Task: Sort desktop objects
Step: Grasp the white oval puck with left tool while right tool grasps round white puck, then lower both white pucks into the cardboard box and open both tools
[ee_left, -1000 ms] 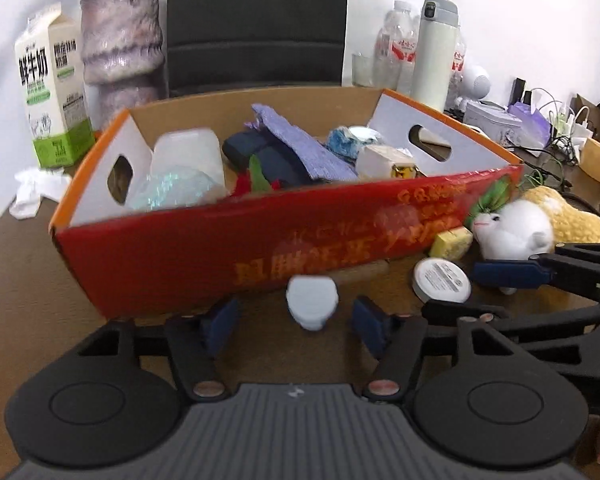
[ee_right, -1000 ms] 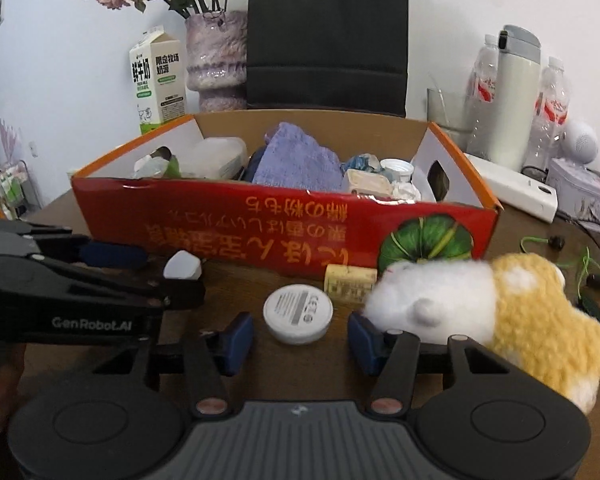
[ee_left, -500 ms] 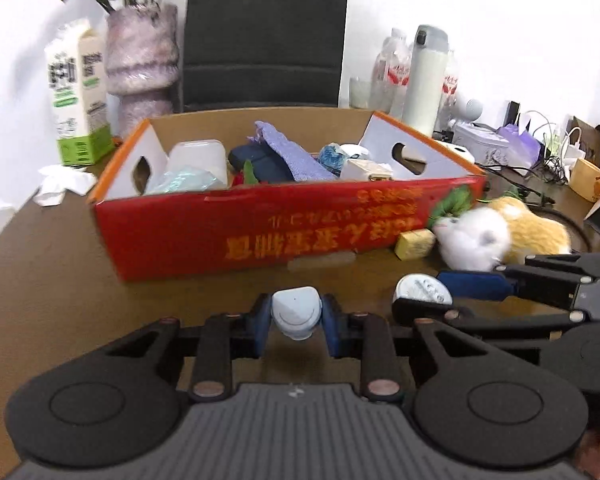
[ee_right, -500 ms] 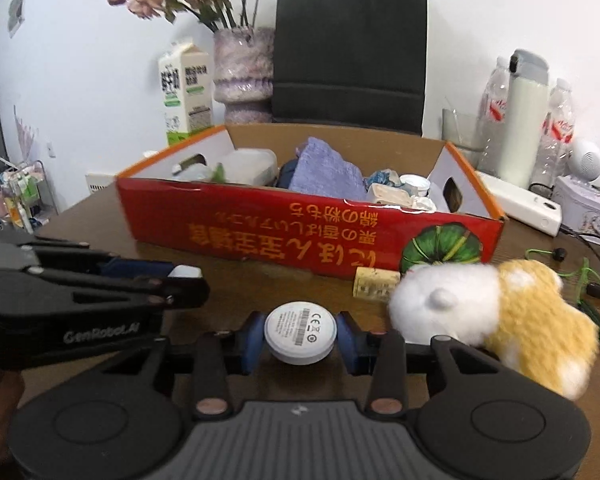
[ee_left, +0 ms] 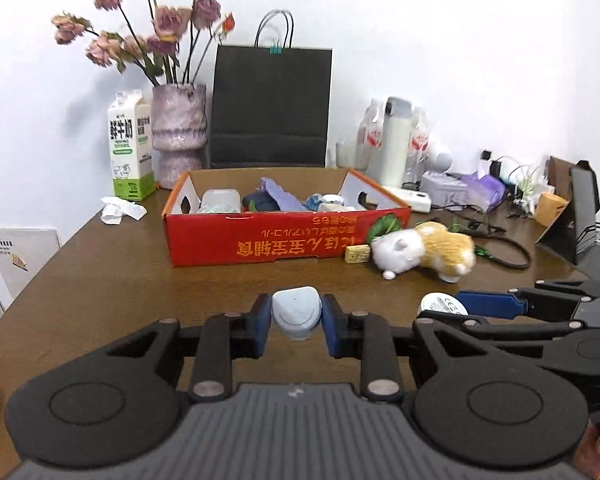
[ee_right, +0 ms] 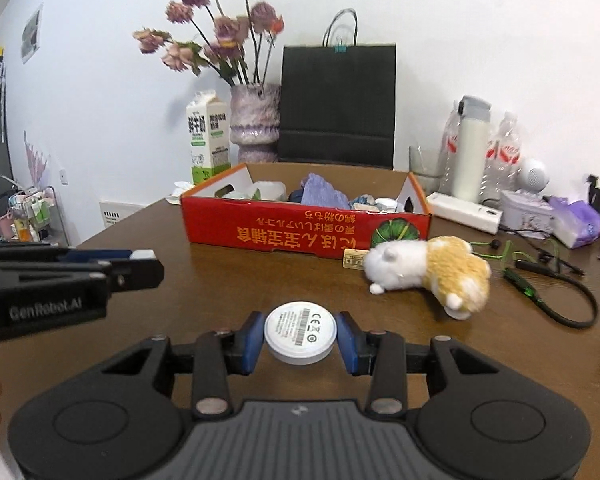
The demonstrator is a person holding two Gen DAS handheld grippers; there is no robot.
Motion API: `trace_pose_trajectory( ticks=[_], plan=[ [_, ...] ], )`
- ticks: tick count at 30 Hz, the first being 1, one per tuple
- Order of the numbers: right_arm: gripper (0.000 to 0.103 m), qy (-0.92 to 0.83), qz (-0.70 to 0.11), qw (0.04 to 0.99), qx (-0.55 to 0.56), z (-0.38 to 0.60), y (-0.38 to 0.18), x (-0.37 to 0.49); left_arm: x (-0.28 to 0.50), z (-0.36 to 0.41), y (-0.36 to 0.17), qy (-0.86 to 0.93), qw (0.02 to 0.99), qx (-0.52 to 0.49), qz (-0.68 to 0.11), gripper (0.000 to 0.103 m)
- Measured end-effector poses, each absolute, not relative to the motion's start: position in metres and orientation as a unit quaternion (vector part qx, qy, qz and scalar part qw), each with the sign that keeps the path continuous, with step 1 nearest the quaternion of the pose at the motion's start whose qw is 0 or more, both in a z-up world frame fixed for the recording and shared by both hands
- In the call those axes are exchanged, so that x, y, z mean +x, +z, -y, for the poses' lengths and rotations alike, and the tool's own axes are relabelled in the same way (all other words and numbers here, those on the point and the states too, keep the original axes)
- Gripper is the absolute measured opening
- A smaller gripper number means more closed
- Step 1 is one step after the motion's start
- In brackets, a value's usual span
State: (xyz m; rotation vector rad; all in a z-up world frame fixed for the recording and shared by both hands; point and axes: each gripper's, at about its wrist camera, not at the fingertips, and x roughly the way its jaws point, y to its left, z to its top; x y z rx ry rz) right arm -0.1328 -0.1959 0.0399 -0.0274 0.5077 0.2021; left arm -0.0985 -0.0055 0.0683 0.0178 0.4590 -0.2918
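My left gripper (ee_left: 296, 318) is shut on a pale blue rounded case (ee_left: 297, 312) and holds it above the brown table. My right gripper (ee_right: 300, 338) is shut on a white round disc (ee_right: 300, 327) with a printed label, also lifted. The disc also shows in the left wrist view (ee_left: 444, 304). The red cardboard box (ee_left: 284, 240), which also shows in the right wrist view (ee_right: 300, 230), holds several items and stands well ahead of both grippers. A white and yellow plush toy (ee_right: 428, 268) and a small yellow block (ee_right: 354, 259) lie by the box's right front corner.
Behind the box stand a milk carton (ee_left: 130, 152), a vase of dried flowers (ee_left: 178, 132) and a black paper bag (ee_left: 272, 104). Bottles, a white flask (ee_right: 470, 152), cables (ee_right: 560, 292) and a tissue pack crowd the right side. Crumpled paper (ee_left: 120, 210) lies at the left.
Both grippers closed on their objects, lifted them and pulled back from the box. The box and plush toy now look farther away.
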Motion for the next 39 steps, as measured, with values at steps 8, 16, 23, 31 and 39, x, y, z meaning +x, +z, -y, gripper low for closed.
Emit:
trace_pose_trajectory(
  ticks=[8,16,23,31,39],
  plan=[
    [0.038,0.095,-0.244,0.965,-0.011,0.193,0.035,-0.191,-0.149,0.004,0.061,-0.146,0.962,-0.005,-0.232,0.027],
    [0.038,0.089,-0.237,0.968,-0.005,0.199,0.041,-0.189,-0.145,0.004,0.067,-0.156,0.964,-0.010,-0.217,0.027],
    [0.038,0.104,-0.233,0.967,0.000,0.212,0.063,-0.153,-0.091,-0.005,0.095,-0.176,0.956,-0.043,-0.229,0.027],
    [0.038,0.136,-0.214,0.966,0.039,0.245,0.123,-0.010,0.076,0.023,0.154,-0.198,0.949,-0.058,-0.240,0.027],
    [0.038,0.120,-0.288,0.947,0.071,0.265,0.125,0.185,0.237,0.073,0.130,-0.168,0.920,-0.059,-0.348,0.027]
  ],
)
